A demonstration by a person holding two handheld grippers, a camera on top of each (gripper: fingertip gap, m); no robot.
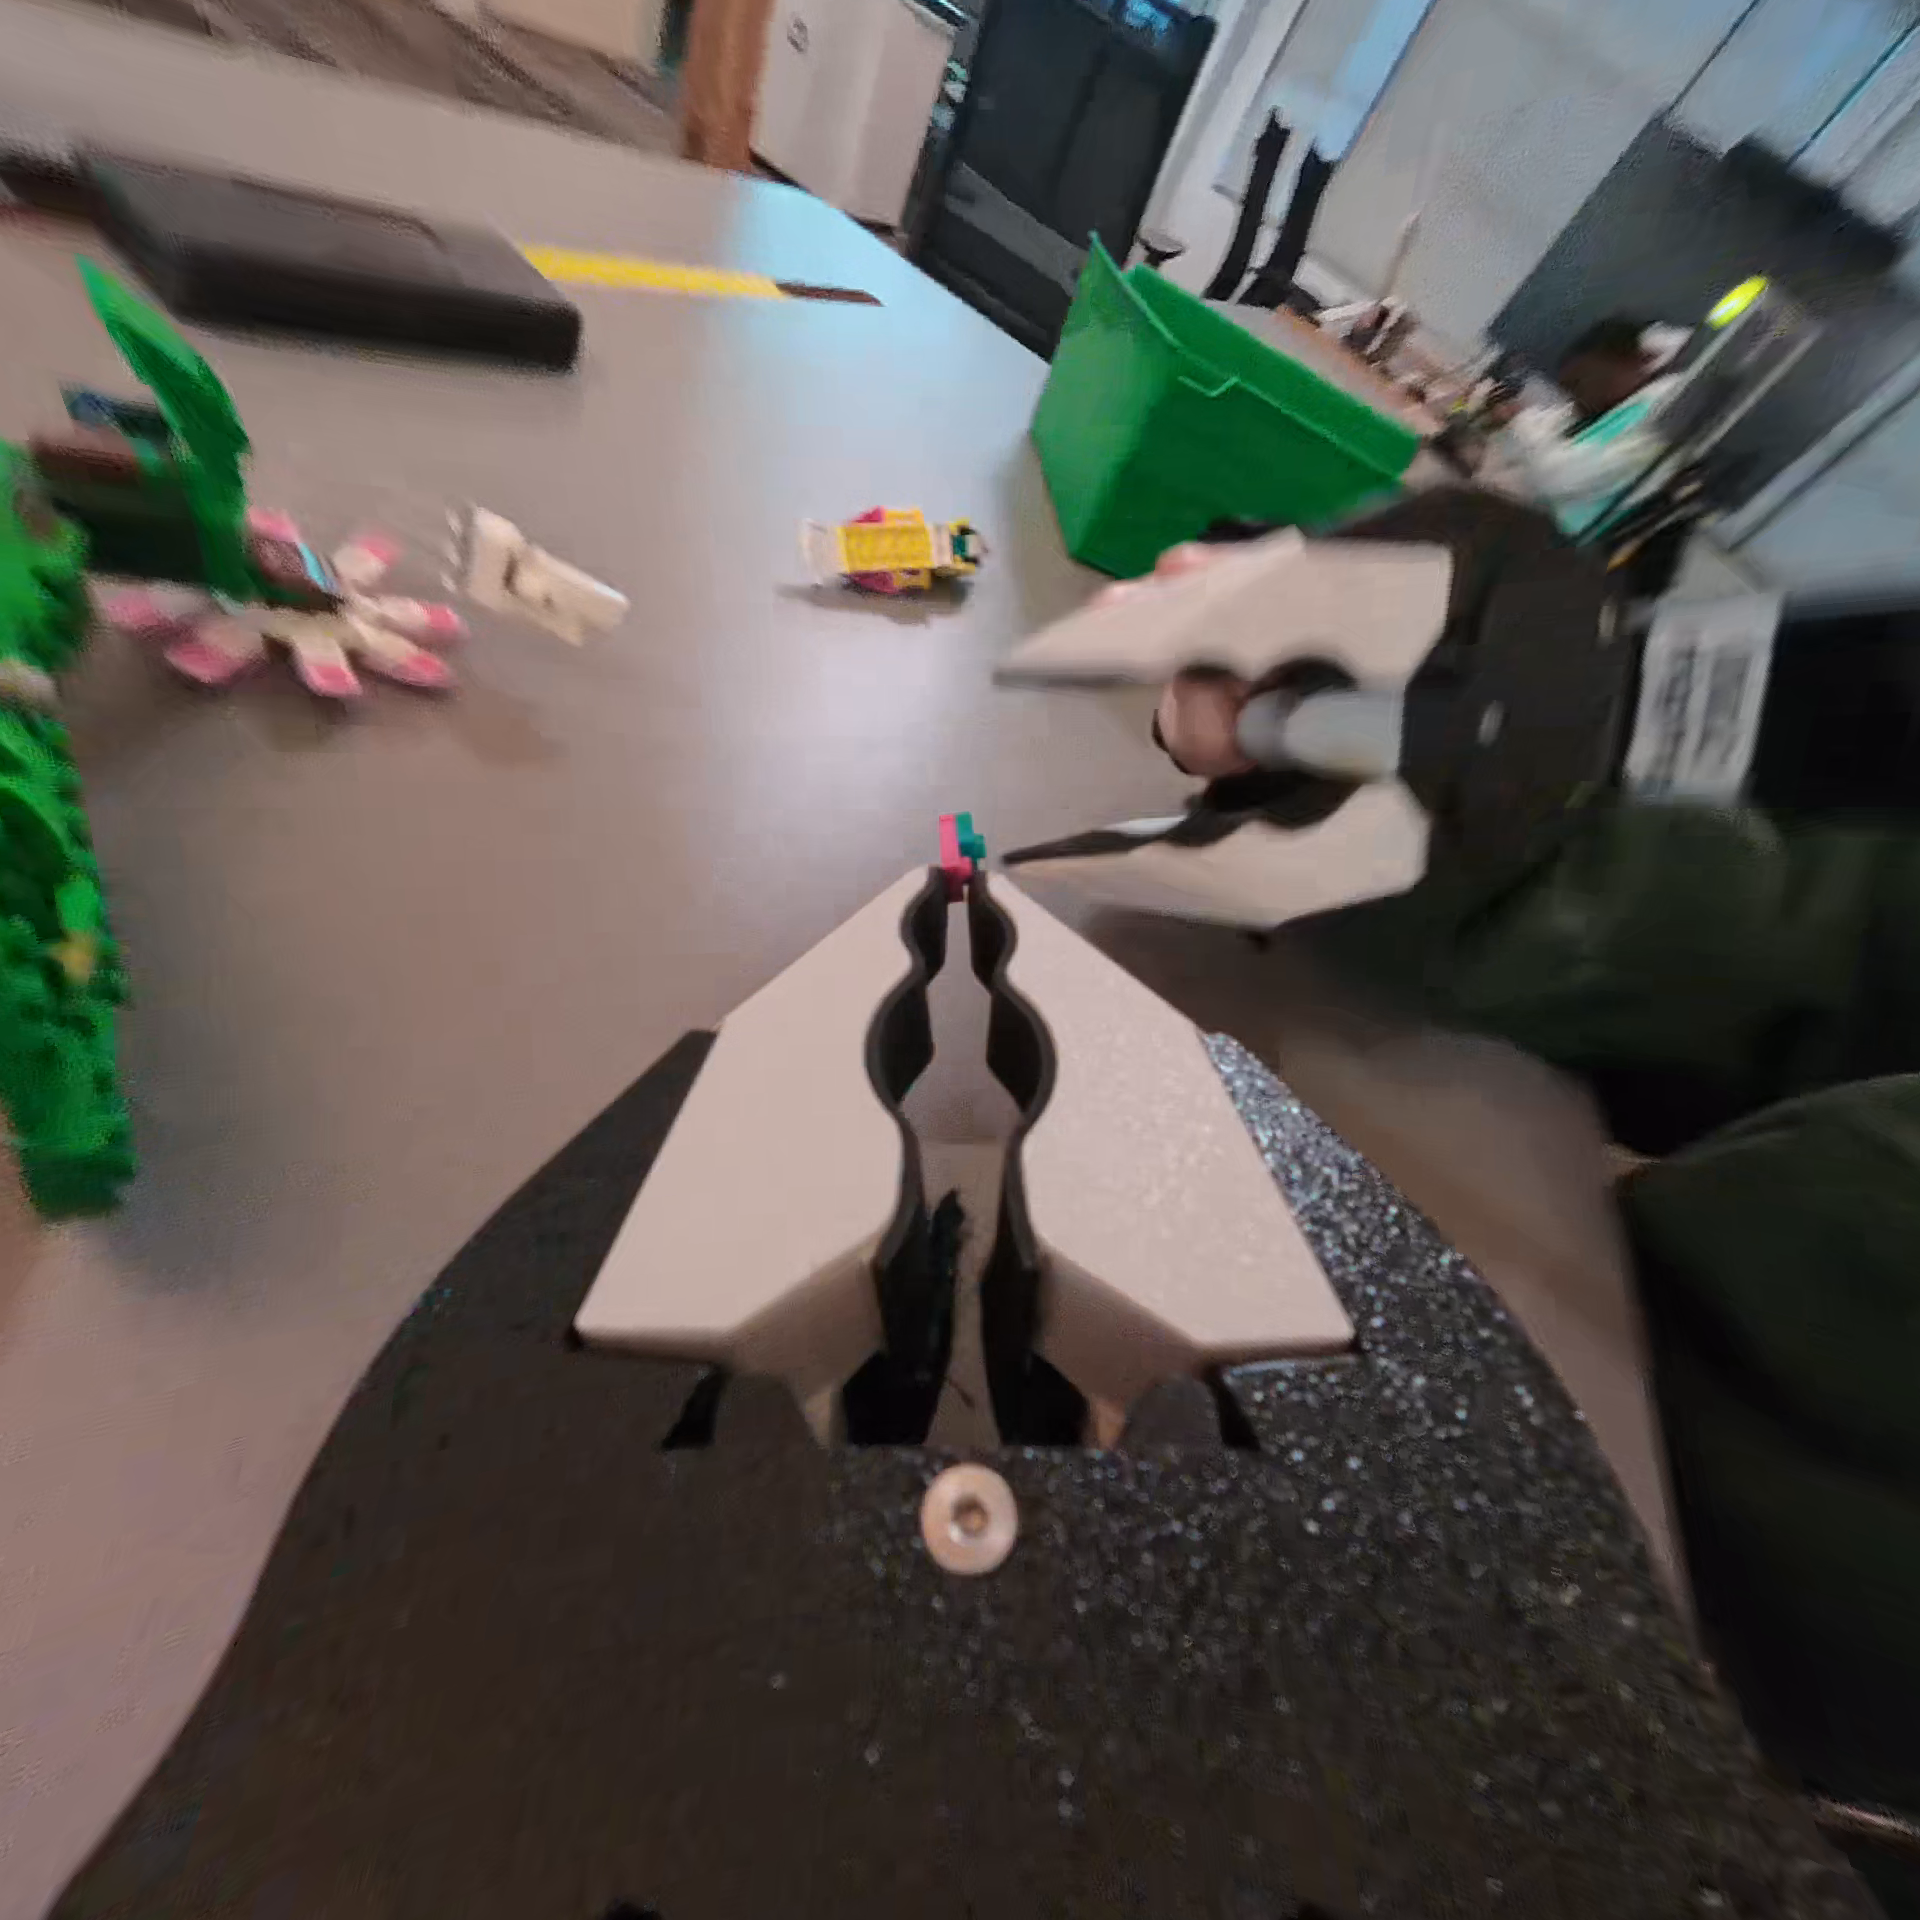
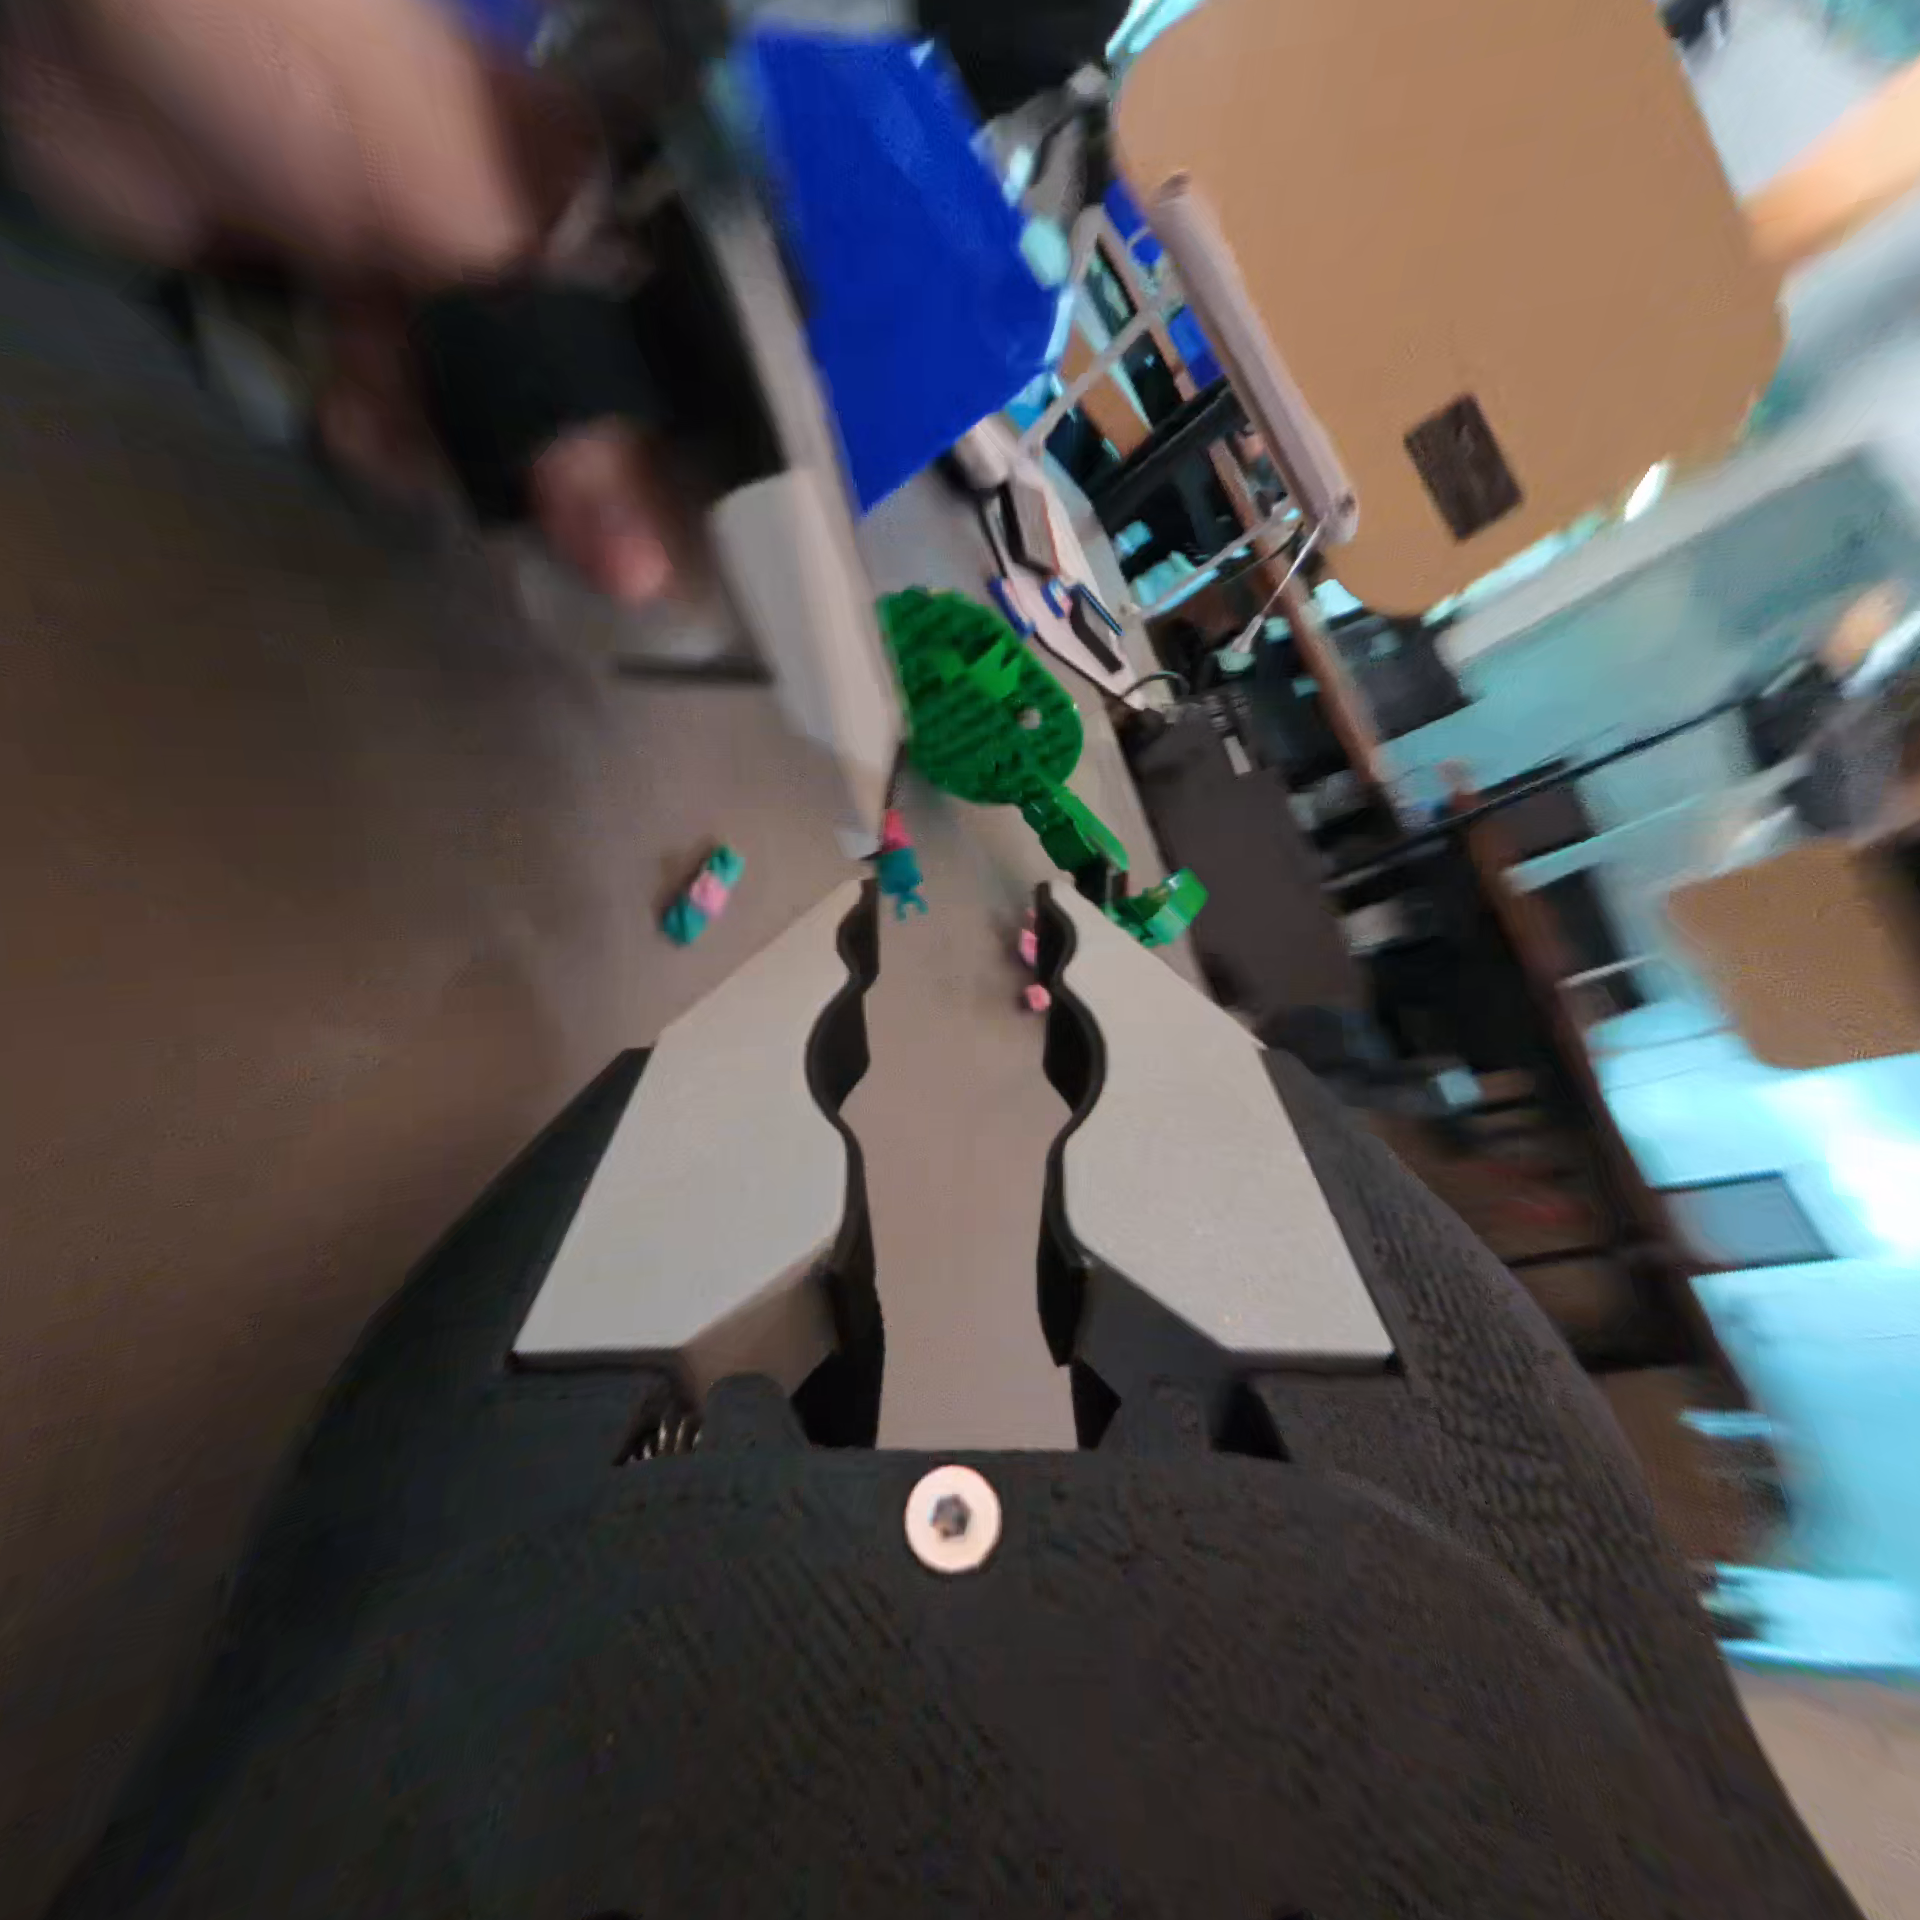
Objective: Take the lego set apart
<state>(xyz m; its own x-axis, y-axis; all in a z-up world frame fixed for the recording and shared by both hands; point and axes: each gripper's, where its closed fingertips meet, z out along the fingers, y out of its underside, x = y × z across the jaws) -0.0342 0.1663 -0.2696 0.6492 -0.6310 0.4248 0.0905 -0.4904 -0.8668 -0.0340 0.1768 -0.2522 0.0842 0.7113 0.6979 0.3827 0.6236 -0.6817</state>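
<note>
My left gripper [image 1: 958, 881] is shut on a small pink and teal lego piece [image 1: 959, 840], pinched at the fingertips above the table. My right gripper [image 1: 1006, 767] is open, its lower fingertip just right of that piece. In the right wrist view the right gripper [image 2: 954, 896] is open and empty, and the held piece [image 2: 899, 868] hangs at the tip of a left finger [image 2: 821, 644], just ahead of my right gripper's left fingertip. A green lego leaf on a stem [image 2: 987, 707] lies beyond.
On the table lie a pink and white lego flower [image 1: 301, 623], a white piece [image 1: 530, 582], a yellow and pink piece [image 1: 894, 545], a teal and pink piece [image 2: 707, 894] and small pink bits [image 2: 1029, 966]. A green bin [image 1: 1195, 436] and a black box [image 1: 332, 270] stand farther back.
</note>
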